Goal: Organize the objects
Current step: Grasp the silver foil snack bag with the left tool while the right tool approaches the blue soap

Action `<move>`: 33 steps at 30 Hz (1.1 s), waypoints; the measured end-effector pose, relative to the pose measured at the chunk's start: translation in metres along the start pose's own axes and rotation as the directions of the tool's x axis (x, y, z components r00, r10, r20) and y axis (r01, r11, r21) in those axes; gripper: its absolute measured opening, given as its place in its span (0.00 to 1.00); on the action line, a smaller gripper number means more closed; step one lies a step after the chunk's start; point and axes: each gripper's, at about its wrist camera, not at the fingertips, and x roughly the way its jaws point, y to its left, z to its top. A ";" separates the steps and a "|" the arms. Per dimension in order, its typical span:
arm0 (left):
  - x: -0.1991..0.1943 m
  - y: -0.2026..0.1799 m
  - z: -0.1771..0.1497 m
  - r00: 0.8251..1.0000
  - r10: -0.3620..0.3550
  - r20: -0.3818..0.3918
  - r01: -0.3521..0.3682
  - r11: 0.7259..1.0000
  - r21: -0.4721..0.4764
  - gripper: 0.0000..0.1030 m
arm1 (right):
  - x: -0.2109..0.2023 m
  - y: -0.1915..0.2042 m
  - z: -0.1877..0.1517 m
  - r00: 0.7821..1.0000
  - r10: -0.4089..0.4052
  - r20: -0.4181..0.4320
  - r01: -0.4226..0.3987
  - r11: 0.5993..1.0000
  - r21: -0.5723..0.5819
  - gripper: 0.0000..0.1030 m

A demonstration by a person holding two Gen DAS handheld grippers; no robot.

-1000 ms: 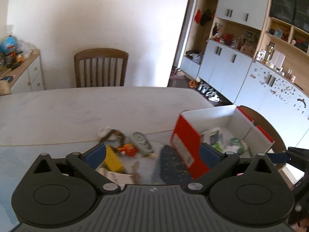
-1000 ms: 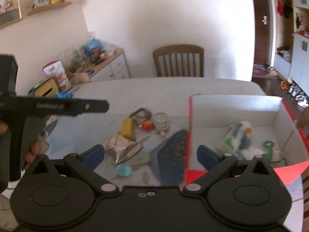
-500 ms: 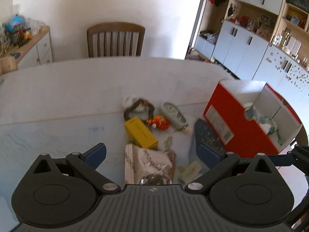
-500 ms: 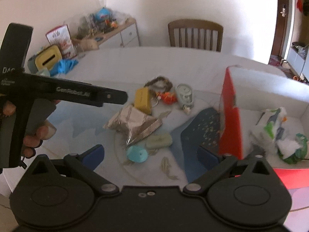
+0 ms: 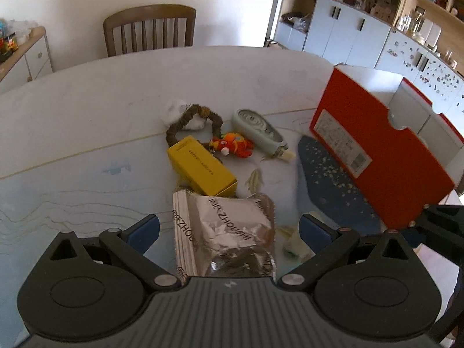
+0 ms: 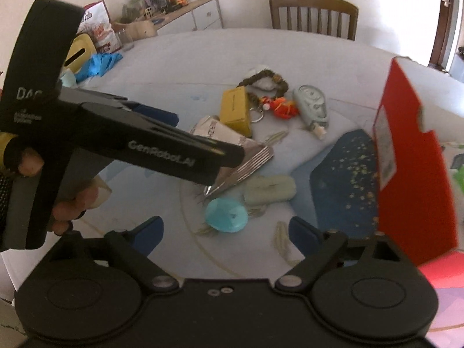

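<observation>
Crinkled silver foil pouch [image 5: 224, 232] lies between the left gripper's [image 5: 229, 227] spread, untouching jaws; bare tabletop [image 5: 87, 116] leftward, red cardboard box [image 5: 382, 156] rightward. Right gripper [image 6: 226, 233], angled downward, jaws closing, empty.

The pale tabletop [image 5: 87, 110] carries a yellow box [image 5: 201, 166], foil pouch [image 5: 224, 232] at six o'clock, red box [image 5: 377, 148] at three.
</observation>
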 end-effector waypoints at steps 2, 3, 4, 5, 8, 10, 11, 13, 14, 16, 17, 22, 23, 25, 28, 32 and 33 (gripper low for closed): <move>0.007 0.003 0.000 1.000 0.002 -0.008 -0.002 1.000 -0.008 1.00 | 0.006 0.002 0.001 1.000 -0.002 -0.012 0.002 1.000 -0.002 0.84; 0.010 0.004 0.000 1.000 0.004 -0.013 -0.005 1.000 -0.014 1.00 | 0.009 0.003 0.002 1.000 0.003 -0.020 -0.003 1.000 -0.003 0.82; 0.013 0.006 0.000 1.000 0.006 -0.019 -0.006 1.000 -0.022 1.00 | 0.012 0.003 0.002 1.000 0.007 -0.027 -0.007 1.000 -0.003 0.80; 0.015 0.008 0.000 1.000 0.007 -0.023 -0.007 0.999 -0.031 1.00 | 0.014 0.004 0.003 0.999 0.009 -0.032 -0.009 1.000 -0.004 0.79; 0.020 0.011 -0.002 0.999 -0.001 -0.034 -0.001 0.999 -0.045 1.00 | 0.019 0.006 0.004 0.999 0.019 -0.045 -0.019 1.000 -0.010 0.75; 0.023 0.013 -0.003 0.999 -0.003 -0.042 0.001 0.999 -0.050 1.00 | 0.022 0.006 0.005 0.998 0.029 -0.054 -0.030 1.000 -0.009 0.72; 0.025 0.013 -0.004 0.999 -0.003 -0.048 0.001 0.999 -0.050 1.00 | 0.024 0.006 0.005 0.998 0.032 -0.059 -0.032 0.999 -0.007 0.70; 0.026 0.015 -0.006 0.999 0.001 -0.049 -0.004 0.999 -0.051 1.00 | 0.027 0.006 0.007 0.997 0.032 -0.066 -0.032 0.999 -0.007 0.67; 0.026 0.015 -0.007 0.999 0.002 -0.049 -0.004 0.999 -0.052 1.00 | 0.029 0.007 0.007 0.997 0.032 -0.068 -0.033 0.999 -0.008 0.65; 0.027 0.015 -0.009 0.999 0.003 -0.045 -0.005 0.999 -0.049 0.99 | 0.031 0.007 0.008 0.997 0.032 -0.073 -0.033 0.999 -0.013 0.63; 0.026 0.015 -0.009 0.999 0.002 -0.041 -0.004 0.999 -0.047 0.99 | 0.032 0.007 0.008 0.997 0.029 -0.075 -0.030 0.999 -0.017 0.61; 0.023 0.014 -0.011 1.000 -0.008 -0.015 0.008 1.000 -0.026 0.91 | 0.034 0.008 0.010 0.997 0.021 -0.076 -0.023 0.999 -0.034 0.55; 0.022 0.012 -0.011 1.000 -0.008 -0.010 0.008 1.000 -0.019 0.87 | 0.033 0.008 0.010 0.997 0.021 -0.077 -0.024 0.999 -0.037 0.53; 0.019 0.010 -0.012 1.000 -0.030 -0.006 0.030 1.000 -0.005 0.75 | 0.033 0.009 0.010 0.997 0.016 -0.078 -0.020 0.999 -0.047 0.51; 0.016 0.004 -0.013 1.000 -0.023 0.004 0.023 0.999 0.026 0.72 | 0.034 0.011 0.010 0.997 -0.003 -0.077 -0.002 0.997 -0.072 0.45; 0.012 0.004 -0.016 0.999 -0.037 -0.001 0.037 0.999 0.020 0.57 | 0.033 0.012 0.011 0.996 -0.017 -0.082 0.010 0.997 -0.078 0.36; 0.011 0.005 -0.016 0.999 -0.033 0.001 0.033 0.999 0.015 0.57 | 0.033 0.012 0.010 0.996 -0.022 -0.083 0.015 0.997 -0.081 0.36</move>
